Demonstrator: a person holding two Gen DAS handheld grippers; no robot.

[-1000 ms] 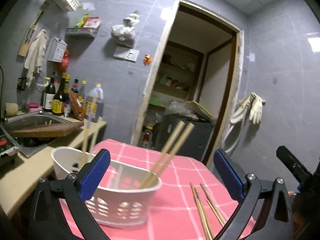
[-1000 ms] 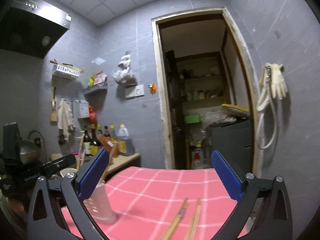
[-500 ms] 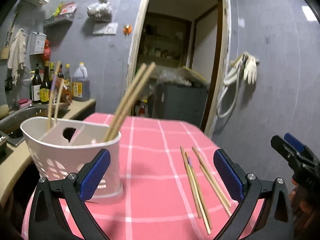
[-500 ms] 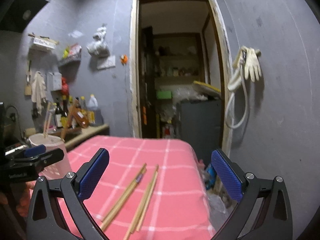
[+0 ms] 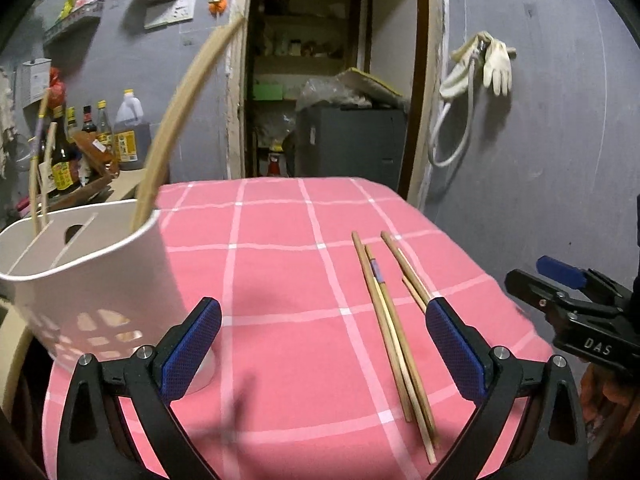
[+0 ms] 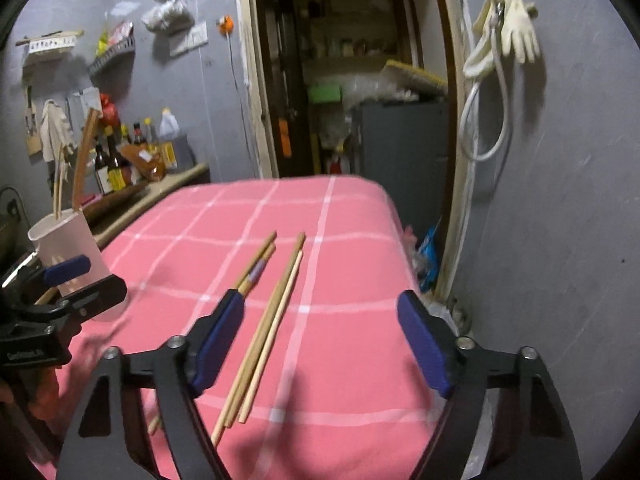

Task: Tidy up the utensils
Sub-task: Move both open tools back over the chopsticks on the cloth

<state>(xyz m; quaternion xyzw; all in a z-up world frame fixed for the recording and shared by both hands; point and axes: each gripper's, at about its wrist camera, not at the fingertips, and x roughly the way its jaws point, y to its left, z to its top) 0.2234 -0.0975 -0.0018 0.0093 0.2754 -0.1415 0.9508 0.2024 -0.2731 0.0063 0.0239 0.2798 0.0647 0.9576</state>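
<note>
Now the right claw [image 6: 320, 340] hangs over the chopsticks [image 6: 268, 328], its jaws closing with two sticks between them, untouched. Beside it the left claw [image 5: 322, 344] gapes empty, basket [image 5: 92, 280] at its left.

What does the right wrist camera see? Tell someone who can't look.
Four wooden chopsticks lie on a pink checked tablecloth, with the closing right gripper empty above them. A white utensil holder stands far left.
</note>
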